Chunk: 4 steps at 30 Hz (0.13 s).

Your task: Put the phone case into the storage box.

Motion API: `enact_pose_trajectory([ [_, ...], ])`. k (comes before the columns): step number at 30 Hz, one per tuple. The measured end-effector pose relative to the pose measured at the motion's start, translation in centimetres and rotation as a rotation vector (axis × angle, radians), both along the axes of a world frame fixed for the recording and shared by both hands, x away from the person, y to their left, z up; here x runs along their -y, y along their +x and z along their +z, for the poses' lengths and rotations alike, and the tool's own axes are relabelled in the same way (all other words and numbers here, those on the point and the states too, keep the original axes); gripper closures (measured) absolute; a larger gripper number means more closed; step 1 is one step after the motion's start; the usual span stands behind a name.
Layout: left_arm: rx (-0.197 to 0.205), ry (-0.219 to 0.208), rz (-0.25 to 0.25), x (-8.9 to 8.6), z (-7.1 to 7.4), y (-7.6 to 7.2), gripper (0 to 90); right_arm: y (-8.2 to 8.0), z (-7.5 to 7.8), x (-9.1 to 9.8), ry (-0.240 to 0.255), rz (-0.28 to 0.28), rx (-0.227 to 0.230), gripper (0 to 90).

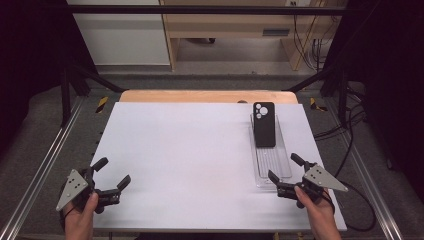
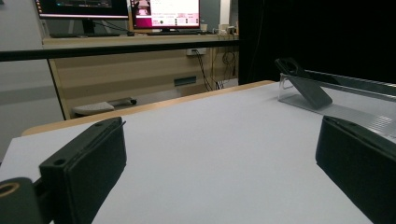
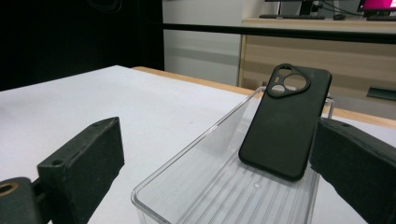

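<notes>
A black phone case (image 1: 264, 123) with a round camera cut-out leans tilted in the far end of a clear plastic tray (image 1: 286, 165) on the right side of the white table. My right gripper (image 1: 285, 168) is open at the tray's near end, its jaws wide apart with nothing between them. In the right gripper view the phone case (image 3: 284, 121) leans against the far wall of the tray (image 3: 187, 186). My left gripper (image 1: 112, 172) is open at the front left, over bare table. The left gripper view shows the case (image 2: 306, 84) far off to the right.
The white table top (image 1: 190, 160) lies on a wooden board (image 1: 200, 96). Metal rails (image 1: 45, 165) and black frame bars run along both sides. Cables (image 1: 350, 135) trail on the floor at the right. A wooden desk (image 2: 140, 70) with monitors stands beyond the table.
</notes>
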<state>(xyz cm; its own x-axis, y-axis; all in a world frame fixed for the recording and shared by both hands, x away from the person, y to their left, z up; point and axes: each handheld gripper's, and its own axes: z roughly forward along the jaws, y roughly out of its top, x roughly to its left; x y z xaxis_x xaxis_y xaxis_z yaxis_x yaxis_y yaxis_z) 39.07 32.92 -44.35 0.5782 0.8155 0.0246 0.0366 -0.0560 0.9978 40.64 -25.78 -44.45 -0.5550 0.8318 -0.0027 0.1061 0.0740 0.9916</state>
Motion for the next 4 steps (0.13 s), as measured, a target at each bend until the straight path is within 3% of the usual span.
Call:
enact_pose_trajectory([
  [4, -0.004, 0.007, -0.013, 0.34, -0.03, 0.09, 2.0, 0.02, -0.32, -0.11, -0.006, 0.005, -0.015, 3.6],
])
